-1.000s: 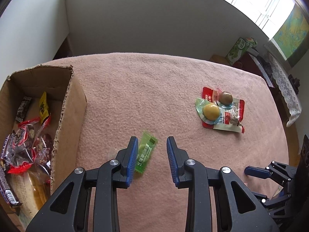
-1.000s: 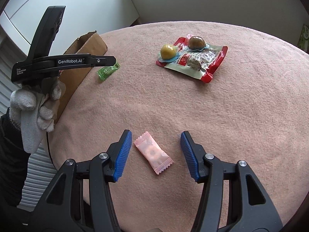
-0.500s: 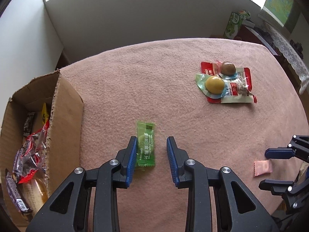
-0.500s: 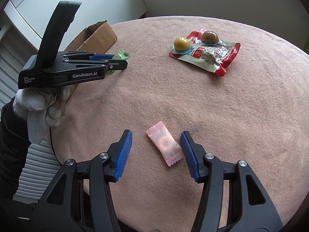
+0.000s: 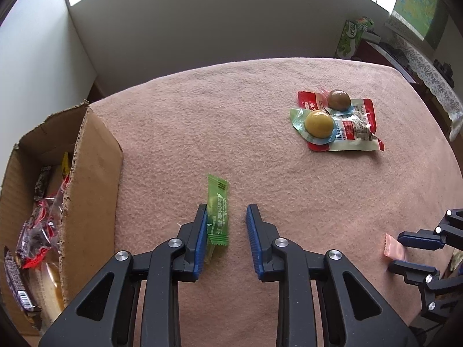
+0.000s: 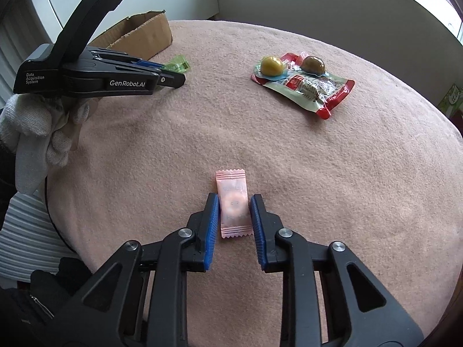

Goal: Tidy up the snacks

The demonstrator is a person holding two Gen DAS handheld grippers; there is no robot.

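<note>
A green candy [image 5: 218, 202] lies on the pink tablecloth [image 5: 231, 115], between the jaws of my left gripper [image 5: 226, 212]. Those jaws are closing; the left pad touches the wrapper and the right pad stands clear of it. From the right wrist view, the left gripper [image 6: 170, 76] covers part of the green candy [image 6: 178, 65]. My right gripper [image 6: 234, 202] is shut on a pink candy [image 6: 231, 185], a pad against each long side. The left wrist view shows the pink candy [image 5: 393, 248] at far right. An open cardboard box [image 5: 95, 173] holding several snacks stands on the left.
A red-and-white packet [image 5: 356, 127] with a yellow [image 5: 318, 124] and a brown [image 5: 338, 99] domed snack on it lies at the far right of the cloth. A gloved hand [image 6: 31, 127] holds the left gripper. A green carton [image 5: 351, 40] stands on furniture beyond the table.
The left gripper rolled and shifted until the green candy lay between its jaws, which narrowed. The right jaws closed from wide open onto the pink candy, now lined up with them.
</note>
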